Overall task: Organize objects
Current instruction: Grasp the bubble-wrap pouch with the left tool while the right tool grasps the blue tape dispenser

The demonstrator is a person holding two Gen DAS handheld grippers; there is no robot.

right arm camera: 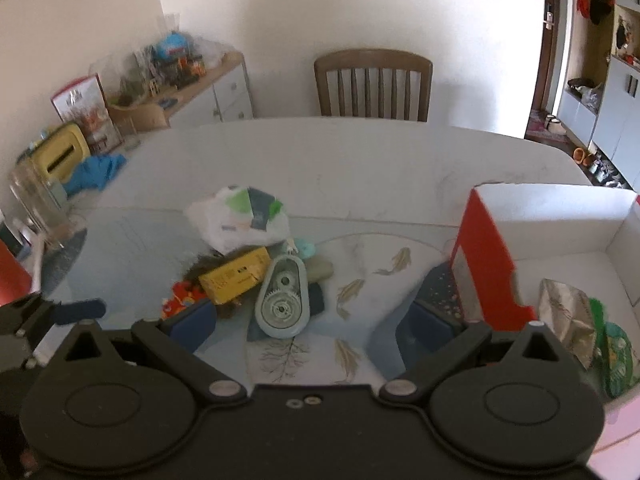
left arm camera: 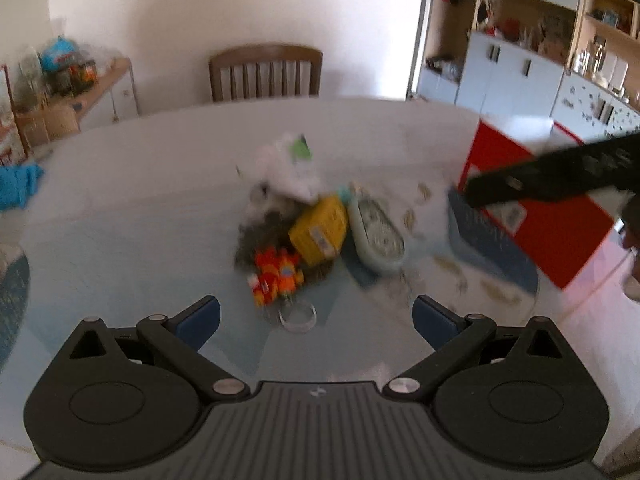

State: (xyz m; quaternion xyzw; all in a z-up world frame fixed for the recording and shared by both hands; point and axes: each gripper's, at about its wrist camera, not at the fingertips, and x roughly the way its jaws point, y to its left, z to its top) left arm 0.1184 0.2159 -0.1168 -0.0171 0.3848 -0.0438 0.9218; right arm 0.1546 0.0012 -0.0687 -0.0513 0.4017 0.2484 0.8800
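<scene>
A pile lies mid-table: a white plastic bag (right arm camera: 240,220), a yellow box (right arm camera: 236,276), a pale blue oval tape dispenser (right arm camera: 284,300) and an orange-red toy (right arm camera: 182,298) on something dark and fuzzy. The blurred left wrist view shows the same bag (left arm camera: 288,172), box (left arm camera: 320,230), dispenser (left arm camera: 376,236) and toy (left arm camera: 278,274), plus a clear ring (left arm camera: 298,318). My left gripper (left arm camera: 316,320) is open just before the ring. My right gripper (right arm camera: 310,320) is open, short of the dispenser. A red-and-white carton (right arm camera: 560,236) at the right holds a foil packet (right arm camera: 568,316) and a green packet (right arm camera: 616,356).
A wooden chair (right arm camera: 372,84) stands at the table's far side. At the left edge are a blue cloth (right arm camera: 96,172), a glass jar (right arm camera: 36,204) and a yellow tissue box (right arm camera: 60,152). A cluttered sideboard (right arm camera: 192,92) lines the left wall, cabinets (left arm camera: 512,68) the right.
</scene>
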